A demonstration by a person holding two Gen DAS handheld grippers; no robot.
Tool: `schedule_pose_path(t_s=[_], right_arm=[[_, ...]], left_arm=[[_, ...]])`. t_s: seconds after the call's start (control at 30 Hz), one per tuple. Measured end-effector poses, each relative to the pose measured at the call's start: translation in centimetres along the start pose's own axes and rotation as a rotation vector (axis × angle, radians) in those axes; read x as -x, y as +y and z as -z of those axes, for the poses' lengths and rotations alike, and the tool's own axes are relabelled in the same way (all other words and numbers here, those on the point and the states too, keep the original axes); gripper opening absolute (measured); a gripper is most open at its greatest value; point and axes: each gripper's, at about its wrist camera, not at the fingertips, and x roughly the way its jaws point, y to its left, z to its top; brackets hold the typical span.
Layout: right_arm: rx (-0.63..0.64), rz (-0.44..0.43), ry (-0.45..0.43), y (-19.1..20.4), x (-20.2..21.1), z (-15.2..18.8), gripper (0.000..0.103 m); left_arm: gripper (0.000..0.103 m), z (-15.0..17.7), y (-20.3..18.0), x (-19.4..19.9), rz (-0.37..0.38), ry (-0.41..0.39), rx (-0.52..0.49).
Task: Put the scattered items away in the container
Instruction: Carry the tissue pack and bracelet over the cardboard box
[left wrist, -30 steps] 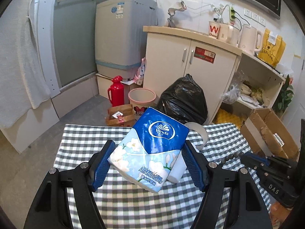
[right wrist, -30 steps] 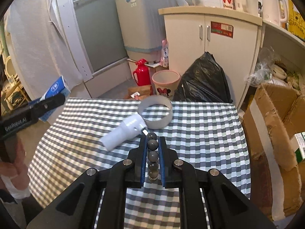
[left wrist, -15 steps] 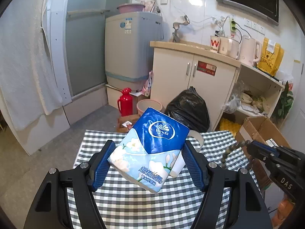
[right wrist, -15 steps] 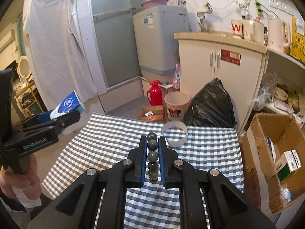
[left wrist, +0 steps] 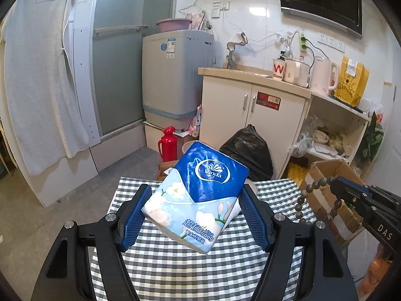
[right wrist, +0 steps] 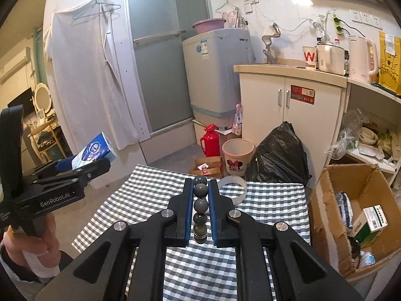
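Tape ring (right wrist: 231,190) on table (right wrist: 270,200); cardboard box (right wrist: 361,215) right (floor).

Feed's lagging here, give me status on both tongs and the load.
Left tongs shut on tissue pack, lifted above table. Right tongs shut on bead string. Cardboard box open at right, nothing blocking.

glossy plastic tissue pack (left wrist: 198,195), seemingly stone beads (right wrist: 200,200)
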Motion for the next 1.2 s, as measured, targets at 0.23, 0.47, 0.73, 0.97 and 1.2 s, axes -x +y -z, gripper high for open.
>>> schedule_pose_path(t_s=[0.23, 0.47, 0.73, 0.97, 1.2], right_arm=[[0.004, 0.038, -0.019, -2.7, 2.6, -0.3, 0.011], [-0.003, 0.086, -0.037, -5.3, 4.7, -0.8, 0.011], [-0.024, 0.137, -0.063, -8.7, 7.1, -1.6, 0.011], [-0.05, 0.192, -0.077, -12.3, 8.7, -1.9, 0.011], [-0.093, 0.245, -0.07, -16.5, 9.4, -1.4, 0.011]], left_arm=[[0.073, -0.7, -3.3, 0.5, 0.036, -0.026, -0.007], [0.073, -1.6, -6.9, -0.1, 0.081, -0.031, -0.025], [0.073, -3.0, -11.1, -0.7, 0.133, -0.038, -0.058], [0.073, -3.8, -15.6, -1.9, 0.192, -0.028, -0.095], [0.073, -3.7, -20.5, -3.6, 0.262, -0.009, -0.136]])
